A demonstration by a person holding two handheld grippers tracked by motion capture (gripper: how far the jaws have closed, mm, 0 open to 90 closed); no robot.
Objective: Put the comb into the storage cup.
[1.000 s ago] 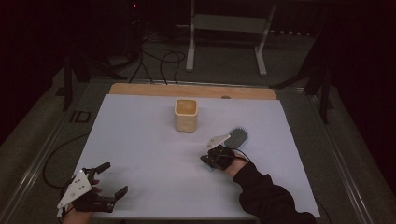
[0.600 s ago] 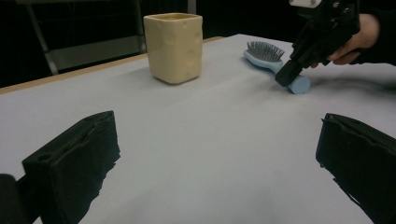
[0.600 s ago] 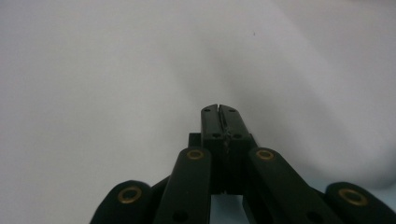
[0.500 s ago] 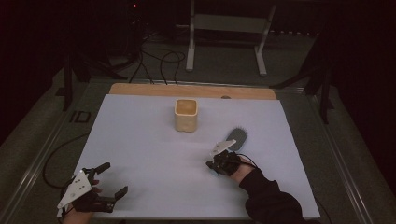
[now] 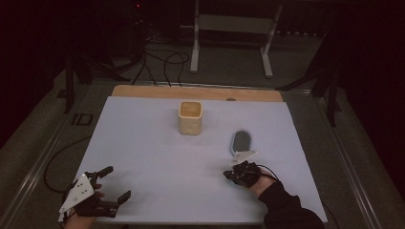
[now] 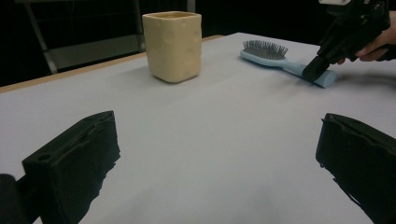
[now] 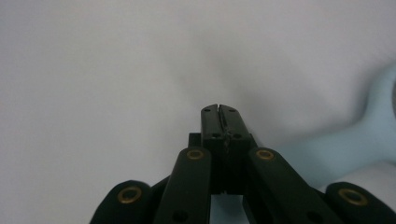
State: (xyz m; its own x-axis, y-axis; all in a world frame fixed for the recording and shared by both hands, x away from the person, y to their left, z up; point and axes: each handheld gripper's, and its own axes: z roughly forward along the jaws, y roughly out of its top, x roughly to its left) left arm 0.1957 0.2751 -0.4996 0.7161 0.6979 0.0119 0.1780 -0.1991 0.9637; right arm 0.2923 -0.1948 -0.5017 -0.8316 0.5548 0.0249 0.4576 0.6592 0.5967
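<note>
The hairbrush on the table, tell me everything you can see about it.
The hairbrush is pale blue and looks like plastic, with an oval head carrying a dense pad of dark bristles and a straight, rounded handle. It lies flat on the white table cover, bristles up, head pointing away from the person, to the right of the cream cup and apart from it. The right gripper, jaws shut with nothing between them, is at the handle end; the left gripper view shows its tip at the handle, though contact is unclear.

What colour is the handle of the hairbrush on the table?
Light blue; the hairbrush handle shows best in the left gripper view.
</note>
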